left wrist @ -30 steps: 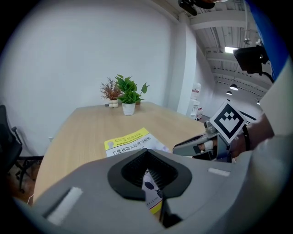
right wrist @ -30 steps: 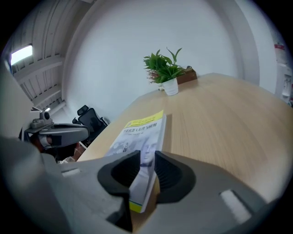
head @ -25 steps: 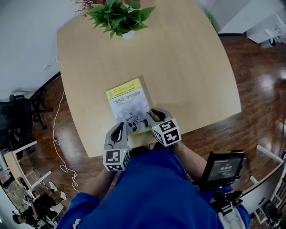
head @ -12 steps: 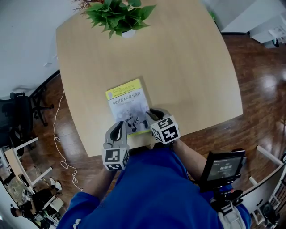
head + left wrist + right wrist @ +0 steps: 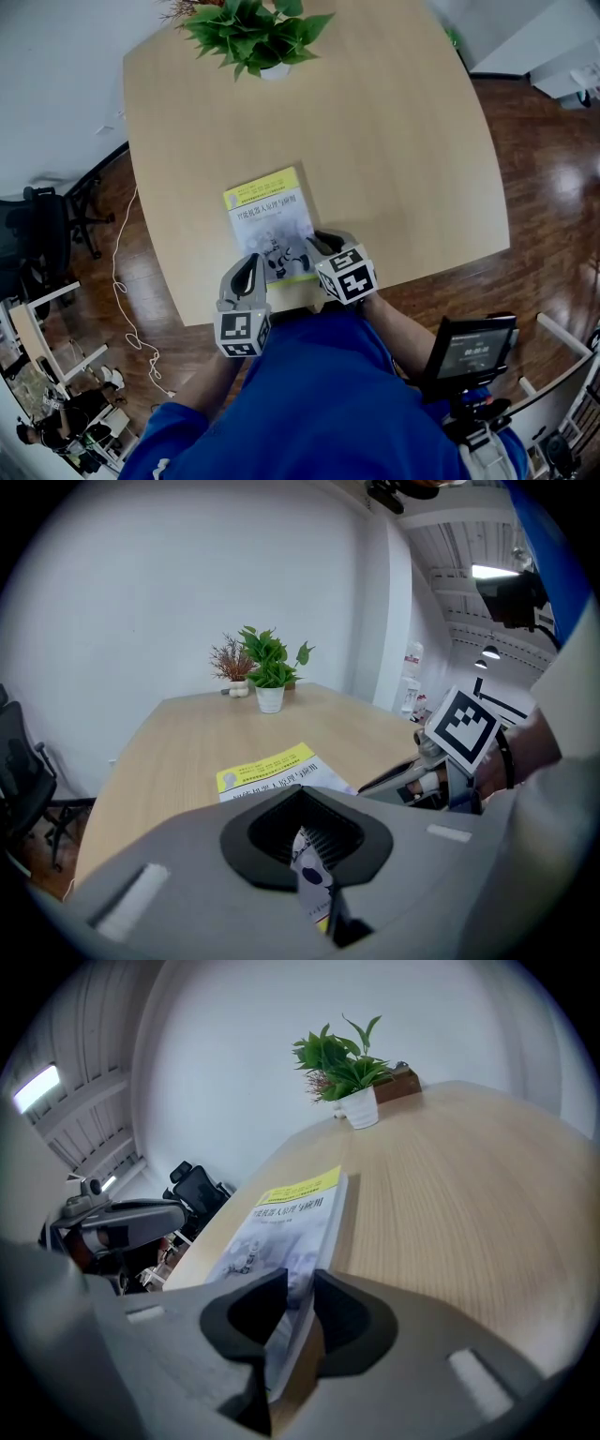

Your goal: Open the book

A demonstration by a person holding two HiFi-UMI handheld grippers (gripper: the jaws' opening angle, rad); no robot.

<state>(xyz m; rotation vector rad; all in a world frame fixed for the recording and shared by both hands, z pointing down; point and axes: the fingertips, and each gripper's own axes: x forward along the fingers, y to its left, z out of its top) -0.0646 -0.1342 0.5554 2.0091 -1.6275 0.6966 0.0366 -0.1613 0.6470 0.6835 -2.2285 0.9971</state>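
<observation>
The book (image 5: 267, 223) lay cover-up at the frame's lower centre, near the table (image 5: 394, 141) edge. The left gripper (image 5: 251, 270) and right gripper (image 5: 324, 244) were each clamped on its near cover edge. The lift would go best evenly, taking the cover alone.

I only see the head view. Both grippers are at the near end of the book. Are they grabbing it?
Observer: Yes. The right gripper view shows the right gripper shut on the book's near edge.
Operator: And the left one?
Observer: The left gripper view shows the left gripper shut on the book as well; a thin printed strip of it stands between the jaws.
Operator: Is anything by the plant?
Observer: A small brown box sits right beside the plant, seen in the right gripper view.
</observation>
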